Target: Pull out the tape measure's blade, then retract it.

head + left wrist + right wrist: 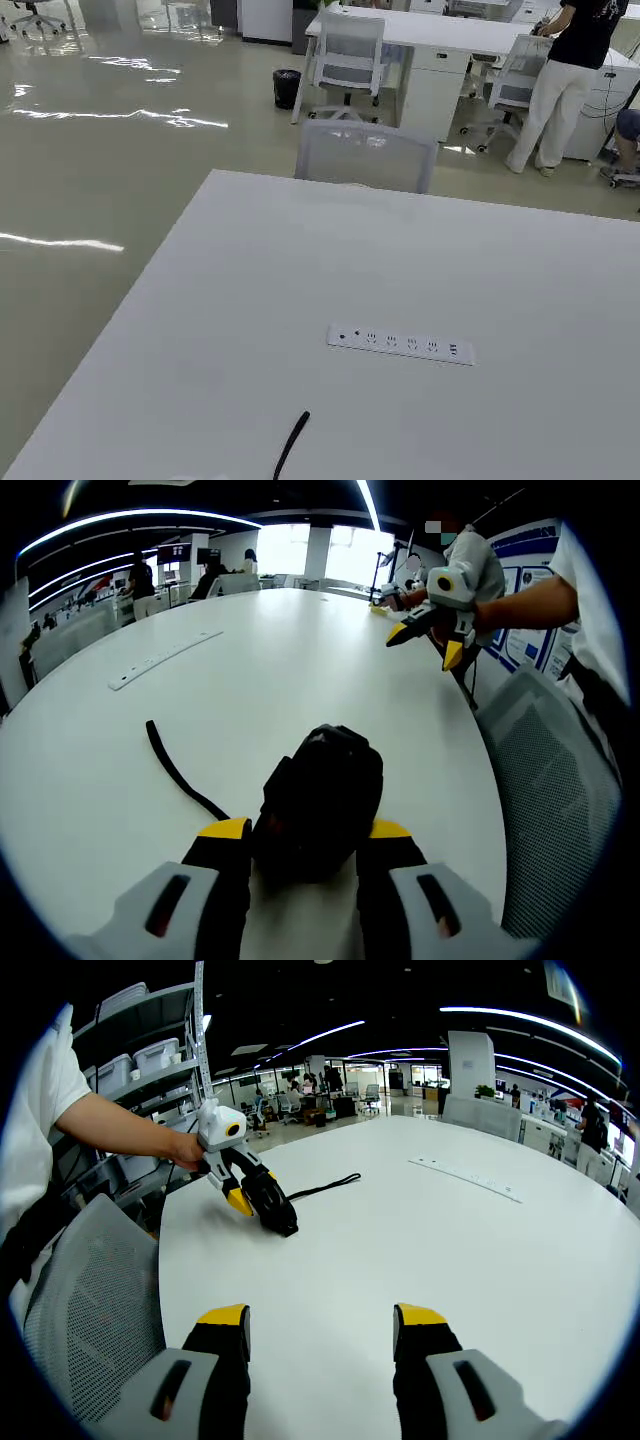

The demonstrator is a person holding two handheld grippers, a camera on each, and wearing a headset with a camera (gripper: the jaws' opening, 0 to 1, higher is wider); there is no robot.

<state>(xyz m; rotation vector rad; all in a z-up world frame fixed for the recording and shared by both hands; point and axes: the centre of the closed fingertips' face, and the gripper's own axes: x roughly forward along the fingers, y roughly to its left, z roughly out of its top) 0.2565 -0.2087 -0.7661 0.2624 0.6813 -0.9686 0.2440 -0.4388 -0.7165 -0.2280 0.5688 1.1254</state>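
Checking state before the pull: what do we have? (op. 1)

Left gripper (308, 830) is closed around the black tape measure (322, 780), with the case wedged between both jaws, low over the white table (300, 650) near the edge on our side. Its black strap (172, 765) trails off to the far left, and the power strip (165, 658) lies beyond it. Right gripper (321, 1318) has its jaws wide apart, holds nothing, and is well to the right of the case. We see no blade out. (op. 2)

So the pull is not begun, we judge. How do we do it well? (op. 1)

We cannot make out the blade tip, so we locate it first. Then we close the right jaws on the tip only, hold the left clamp firm, draw straight along the table, and feed the blade back slowly rather than letting it snap. (op. 2)
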